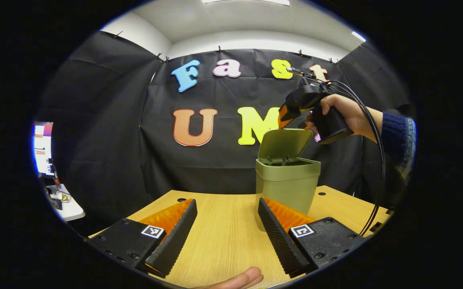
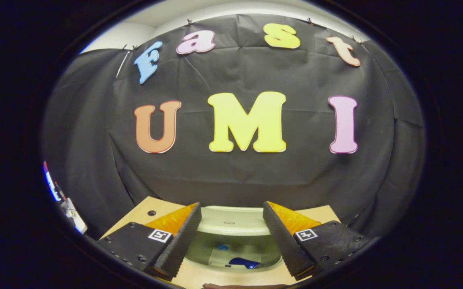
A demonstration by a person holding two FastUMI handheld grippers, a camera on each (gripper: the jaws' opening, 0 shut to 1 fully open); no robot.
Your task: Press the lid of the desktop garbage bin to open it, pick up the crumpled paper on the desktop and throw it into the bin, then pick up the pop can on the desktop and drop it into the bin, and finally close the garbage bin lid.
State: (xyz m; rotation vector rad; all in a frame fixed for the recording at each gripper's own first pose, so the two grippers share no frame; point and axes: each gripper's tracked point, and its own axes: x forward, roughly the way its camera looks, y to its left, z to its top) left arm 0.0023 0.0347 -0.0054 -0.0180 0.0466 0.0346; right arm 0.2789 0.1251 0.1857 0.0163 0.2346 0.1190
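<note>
In your left gripper view, a monitor (image 1: pixel 43 149) glows at the far left edge beside a small white side table (image 1: pixel 67 206), both cut off by the rim. Your left tool (image 1: pixel 227 224) hangs low over the wooden tabletop (image 1: pixel 223 237) with its fingers spread wide and nothing between them. A fingertip (image 1: pixel 242 279) pokes in at the bottom edge. To the right stands the green bin (image 1: pixel 286 185), its base partly behind the tool's right finger, its lid (image 1: pixel 284 145) tipped up and back. Above the lid's top edge a hand (image 1: pixel 345 114) in a dark sleeve (image 1: pixel 396 128) holds your right tool (image 1: pixel 283 120), with cables trailing down to the right; from here you cannot tell how its fingers stand.

Your right gripper view looks down past the right tool's (image 2: pixel 232 230) own fingers, spread apart and holding nothing, into the bin's open mouth (image 2: pixel 231 245). Inside lie small blue shapes (image 2: pixel 244 263), too dim to identify. The light-coloured lid (image 2: pixel 231 220) rises at the far side of the opening.

Bare tabletop stretches left of the bin and runs to the black cloth wall (image 1: pixel 107 132).
</note>
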